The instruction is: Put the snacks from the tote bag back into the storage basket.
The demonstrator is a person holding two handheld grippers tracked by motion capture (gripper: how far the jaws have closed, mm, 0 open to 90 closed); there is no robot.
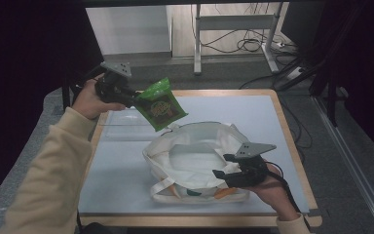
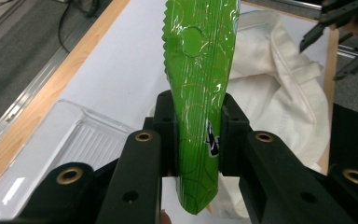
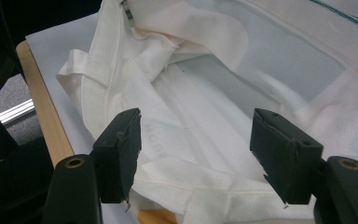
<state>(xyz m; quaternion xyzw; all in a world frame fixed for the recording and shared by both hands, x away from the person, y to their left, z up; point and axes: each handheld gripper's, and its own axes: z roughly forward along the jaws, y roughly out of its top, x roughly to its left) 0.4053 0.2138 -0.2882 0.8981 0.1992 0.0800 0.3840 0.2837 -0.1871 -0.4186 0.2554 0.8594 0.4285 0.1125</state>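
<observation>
Work in hand: a green snack packet (image 1: 160,104) is being carried toward a white cloth bag (image 1: 195,161) that lies on the desk (image 1: 121,161)
Done so far: the packet is lifted clear of the desk and held in the air, up and to the left of the bag's mouth
Left to do: by judgement, the packet has yet to be brought over the opening, lowered in and let go
Left tongs (image 2: 196,135): closed on the packet's lower part, one pad on each flat face
Right tongs (image 3: 196,158): spread wide at the bag's near rim, with the cloth lying between the pads but not seen pinched
Packet's look: glossy green foil with a serrated top edge, a round printed emblem and a tilted, slightly puffed body
Bag's look: creased white fabric with handles, mouth gaping, a pale interior visible
Nearby: a clear plastic tray (image 1: 121,127) rests on the desk behind the bag
</observation>
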